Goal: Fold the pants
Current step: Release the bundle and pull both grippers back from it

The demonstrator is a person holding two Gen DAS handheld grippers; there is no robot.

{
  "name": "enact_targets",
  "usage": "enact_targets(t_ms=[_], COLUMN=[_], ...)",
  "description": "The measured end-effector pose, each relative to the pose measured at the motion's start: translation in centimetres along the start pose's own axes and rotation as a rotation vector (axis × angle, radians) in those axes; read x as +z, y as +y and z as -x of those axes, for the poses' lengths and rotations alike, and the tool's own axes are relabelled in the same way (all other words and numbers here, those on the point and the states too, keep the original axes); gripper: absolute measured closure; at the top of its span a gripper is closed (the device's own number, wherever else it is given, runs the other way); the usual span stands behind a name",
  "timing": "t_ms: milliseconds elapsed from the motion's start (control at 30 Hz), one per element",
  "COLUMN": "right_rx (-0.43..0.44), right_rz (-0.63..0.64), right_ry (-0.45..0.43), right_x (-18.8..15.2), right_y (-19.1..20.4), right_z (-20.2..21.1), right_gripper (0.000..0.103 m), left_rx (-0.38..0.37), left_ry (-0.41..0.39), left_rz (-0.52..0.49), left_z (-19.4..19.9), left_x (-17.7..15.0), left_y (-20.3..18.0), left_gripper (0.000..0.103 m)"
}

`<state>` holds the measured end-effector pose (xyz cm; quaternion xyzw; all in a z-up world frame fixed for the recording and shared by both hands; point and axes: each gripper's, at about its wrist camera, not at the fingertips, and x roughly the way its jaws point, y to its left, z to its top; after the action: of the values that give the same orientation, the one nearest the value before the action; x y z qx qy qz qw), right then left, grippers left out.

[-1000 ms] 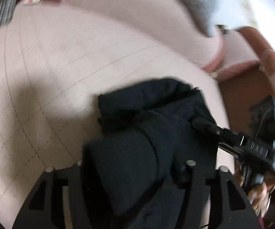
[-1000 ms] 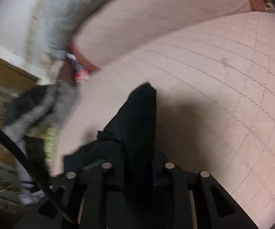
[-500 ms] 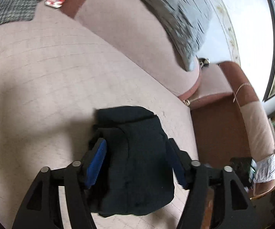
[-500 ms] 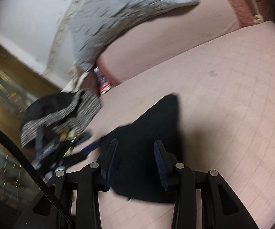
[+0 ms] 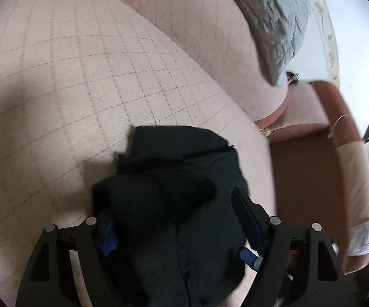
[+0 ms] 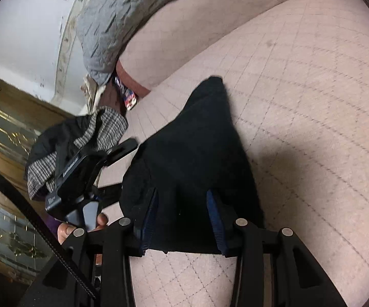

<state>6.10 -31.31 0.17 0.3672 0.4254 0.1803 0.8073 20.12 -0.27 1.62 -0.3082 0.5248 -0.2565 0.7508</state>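
The black pants (image 5: 181, 179) lie folded in a thick bundle on the pink quilted sofa seat (image 5: 69, 81). My left gripper (image 5: 174, 220) is open, its blue-padded fingers (image 5: 245, 212) standing on either side of the near end of the bundle. In the right wrist view the pants (image 6: 197, 148) lie the same way, and my right gripper (image 6: 181, 212) is open with its fingers (image 6: 215, 209) straddling the near edge of the cloth. The left gripper's body (image 6: 82, 168) shows at the left of that view, held by a hand.
A grey quilted cushion (image 5: 274, 18) leans on the sofa back. A checked grey and black garment (image 6: 82, 140) lies at the sofa's far end beside a small colourful packet (image 6: 128, 97). The brown armrest and floor (image 5: 312, 174) lie to the right of the seat edge.
A second ago both grippers were shut on the pants and held them up. They have since let go and opened, and the bundle now rests on the seat between the fingers.
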Motion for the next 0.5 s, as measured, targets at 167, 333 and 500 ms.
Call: enact_targets(t_ms=[167, 333, 500], right_rx=[-0.065, -0.183, -0.365], right_rz=[0.041, 0.071, 0.12], right_ry=[-0.074, -0.086, -0.124], right_x=[-2.1, -6.7, -12.5], right_y=[1.4, 2.6, 3.9], right_z=[4.2, 6.1, 7.4], right_gripper=[0.054, 0.048, 0.048], left_rx=[0.111, 0.308, 0.475], left_ry=[-0.037, -0.127, -0.352], left_rz=[-0.08, -0.239, -0.335], left_z=[4.7, 8.4, 11.6], left_x=[-2.7, -10.0, -18.8], left_y=[-0.8, -3.6, -6.6], left_gripper=[0.025, 0.025, 0.022])
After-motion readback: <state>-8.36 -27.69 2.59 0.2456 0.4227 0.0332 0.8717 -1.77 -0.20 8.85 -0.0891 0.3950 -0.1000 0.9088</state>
